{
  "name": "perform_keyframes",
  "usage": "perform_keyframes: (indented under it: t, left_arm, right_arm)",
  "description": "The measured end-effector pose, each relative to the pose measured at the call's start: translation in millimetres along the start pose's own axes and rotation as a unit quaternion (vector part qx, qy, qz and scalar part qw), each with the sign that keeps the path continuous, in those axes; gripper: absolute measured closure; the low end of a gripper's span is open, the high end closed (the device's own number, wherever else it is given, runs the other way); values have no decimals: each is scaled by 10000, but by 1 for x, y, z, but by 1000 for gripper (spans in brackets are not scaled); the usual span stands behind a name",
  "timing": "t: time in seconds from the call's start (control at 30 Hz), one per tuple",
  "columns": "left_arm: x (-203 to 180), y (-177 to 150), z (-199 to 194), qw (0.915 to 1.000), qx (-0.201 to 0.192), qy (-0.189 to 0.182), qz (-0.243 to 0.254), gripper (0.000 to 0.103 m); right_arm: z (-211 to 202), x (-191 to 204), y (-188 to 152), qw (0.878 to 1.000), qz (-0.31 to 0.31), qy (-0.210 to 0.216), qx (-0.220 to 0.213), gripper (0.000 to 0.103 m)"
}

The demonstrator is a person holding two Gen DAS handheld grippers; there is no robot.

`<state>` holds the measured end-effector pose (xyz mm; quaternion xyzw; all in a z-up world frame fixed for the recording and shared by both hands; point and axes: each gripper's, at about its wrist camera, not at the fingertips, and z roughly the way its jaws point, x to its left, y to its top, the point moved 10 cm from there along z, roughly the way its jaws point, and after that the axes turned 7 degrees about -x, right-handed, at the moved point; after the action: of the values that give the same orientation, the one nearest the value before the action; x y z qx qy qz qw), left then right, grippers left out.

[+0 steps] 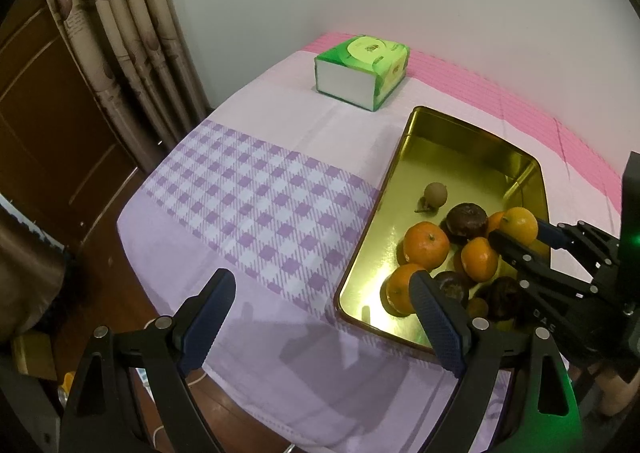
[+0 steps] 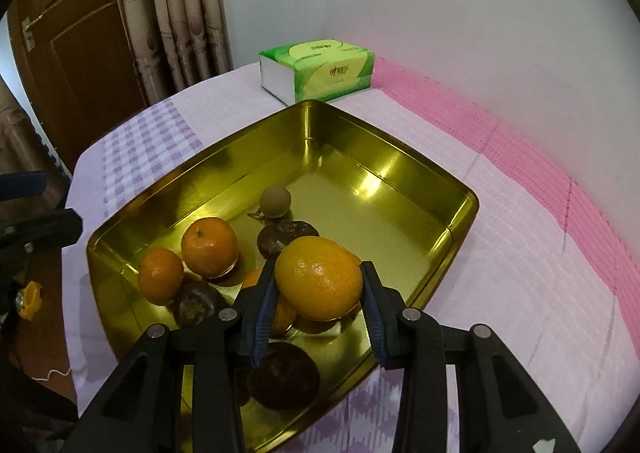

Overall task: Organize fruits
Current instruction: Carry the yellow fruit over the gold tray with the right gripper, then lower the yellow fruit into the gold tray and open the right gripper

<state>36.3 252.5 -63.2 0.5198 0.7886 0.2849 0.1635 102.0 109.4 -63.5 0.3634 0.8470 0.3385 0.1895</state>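
The right tool (image 2: 320,285) is clamped on a yellow-orange mandarin (image 2: 319,278) above the gold tin tray (image 2: 416,173), near its 6 o'clock edge. Other mandarins (image 2: 209,247) lie at 9 o'clock. The left tool (image 1: 320,317) stands apart, empty, over the tabletop (image 1: 248,189).

Gold tin (image 2: 420,173), orange tangerines (image 2: 209,247) and dark brown fruits (image 2: 286,237) — on a lilac-checked, pink-edged cloth (image 1: 248,189); green tissue pack (image 2: 320,67).
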Motion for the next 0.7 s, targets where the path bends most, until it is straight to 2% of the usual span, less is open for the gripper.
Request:
perform_keyframes:
  t: [0.7]
  left_arm:
    - [3,-3,3,9999,82,25,-73,14]
  right_arm:
    - [-1,7,2,9999,90,70,-23,65]
